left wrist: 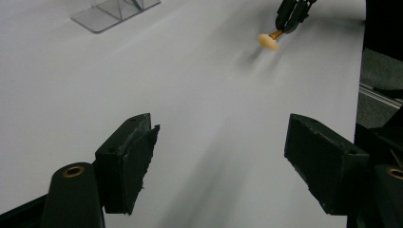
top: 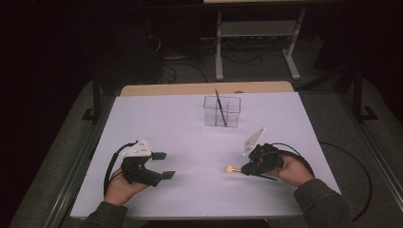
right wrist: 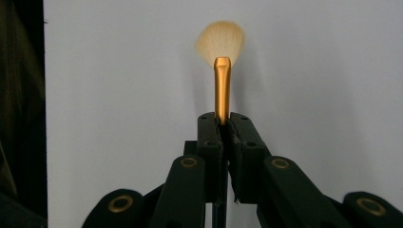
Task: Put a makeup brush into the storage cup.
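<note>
Two hand-held grippers are working over the white table [top: 157, 118], each one gripped by a person's hand coming in from the near edge. On the person's right, the right gripper [right wrist: 221, 124] is clamping its jaws tight on a fan makeup brush [right wrist: 221, 71], pinching the gold ferrule just below the pale bristles. From the high view, the brush head is sticking out toward the middle of the table, close above the white surface; whether the bristles are brushing it I cannot tell. A thin dark handle is poking out behind the jaws, toward the person's right hand [top: 290, 172].

On the person's left, the left gripper [top: 161, 165] is sitting low over the table with its jaws standing wide apart, nothing between them. In the left gripper view the two black pads [left wrist: 130, 161] are framing bare tabletop, and the brush is showing farther off at the top.

Toward the far side of the table a clear acrylic organiser [top: 222, 111] with compartments is standing upright, well apart from both grippers. One dark slim stick-like item, perhaps a pencil or a brush [top: 220, 108], is leaning inside it.
</note>
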`<state>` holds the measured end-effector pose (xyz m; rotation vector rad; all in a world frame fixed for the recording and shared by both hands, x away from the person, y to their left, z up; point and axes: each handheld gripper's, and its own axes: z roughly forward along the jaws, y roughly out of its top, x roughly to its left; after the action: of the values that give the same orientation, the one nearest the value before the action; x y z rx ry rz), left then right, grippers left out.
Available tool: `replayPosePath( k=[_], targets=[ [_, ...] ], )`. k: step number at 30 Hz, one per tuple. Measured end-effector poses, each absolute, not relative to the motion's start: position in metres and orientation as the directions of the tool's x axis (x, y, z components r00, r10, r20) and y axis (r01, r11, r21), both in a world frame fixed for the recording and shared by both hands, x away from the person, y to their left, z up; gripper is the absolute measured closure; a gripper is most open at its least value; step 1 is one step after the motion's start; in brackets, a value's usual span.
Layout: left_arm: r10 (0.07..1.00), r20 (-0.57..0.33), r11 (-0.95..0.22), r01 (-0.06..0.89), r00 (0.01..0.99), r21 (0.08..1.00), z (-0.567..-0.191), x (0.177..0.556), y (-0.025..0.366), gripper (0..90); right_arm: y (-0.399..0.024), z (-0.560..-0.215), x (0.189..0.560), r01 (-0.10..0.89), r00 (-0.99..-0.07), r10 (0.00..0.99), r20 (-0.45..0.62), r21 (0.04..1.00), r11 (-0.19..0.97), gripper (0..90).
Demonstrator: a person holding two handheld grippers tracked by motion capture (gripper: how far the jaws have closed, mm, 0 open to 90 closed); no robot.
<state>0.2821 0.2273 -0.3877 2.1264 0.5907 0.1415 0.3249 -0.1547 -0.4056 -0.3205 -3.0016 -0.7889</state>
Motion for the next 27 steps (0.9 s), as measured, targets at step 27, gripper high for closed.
replayPosePath(
  k=[27],
  targets=[
    [0.334, -0.127, -0.535, 0.299, 0.934, 0.79, -0.378, 0.283, 0.169, 24.3, -0.13, -0.373, 0.314, 0.115, -0.993, 0.101, 0.055, 0.555, 0.824, 83.3]
  ],
)
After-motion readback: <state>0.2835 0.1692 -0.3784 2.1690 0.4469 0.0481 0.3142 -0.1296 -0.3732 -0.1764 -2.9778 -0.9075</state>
